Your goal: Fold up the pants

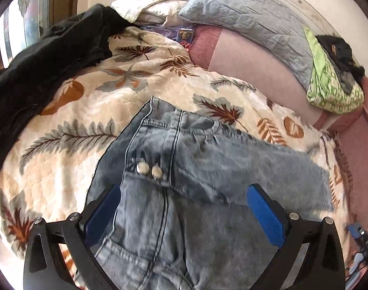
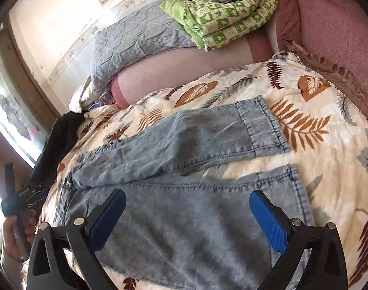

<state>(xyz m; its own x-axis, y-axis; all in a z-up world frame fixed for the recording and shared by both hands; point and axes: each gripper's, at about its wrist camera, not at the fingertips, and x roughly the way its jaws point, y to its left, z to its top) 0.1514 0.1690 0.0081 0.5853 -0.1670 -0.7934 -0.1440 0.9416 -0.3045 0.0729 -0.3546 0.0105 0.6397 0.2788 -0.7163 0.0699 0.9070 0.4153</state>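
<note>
Denim: pale blue, faded denim pants [image 1: 184, 169] lie spread on a cream quilted bedspread printed with rust and grey leaves [image 1: 70, 125]; nothing is folded yet, as far as I can judge.
Waist end: from my left wrist view the waistband and its two pearly round buttons [image 1: 150, 170] sit at about 12 o'clock from my left gripper [image 1: 184, 215], just ahead of the blue pads.
Left gripper: spread wide, empty, poised over the seat of the pants; whether the pads touch cloth I cannot tell.
Leg end: from my right wrist view one leg runs toward 1 o'clock, ending in a stitched hem [image 2: 263, 125]; the second leg lies directly under my right gripper [image 2: 187, 220], its hem at about 2 o'clock.
Right gripper: also spread wide and holding nothing.
Long axis: the pants stretch across the bed from my left side to my right, waist nearer my left hand, hems nearer my right.
Legs: splayed apart, a wedge of bedspread showing between them.
Next move, my judgement: the right gripper is best placed to pinch the farther leg and bring it over the nearer one.
Nearby: a dark, crumpled garment [image 1: 46, 55] at 10 o'clock, well apart from the pants.
</note>
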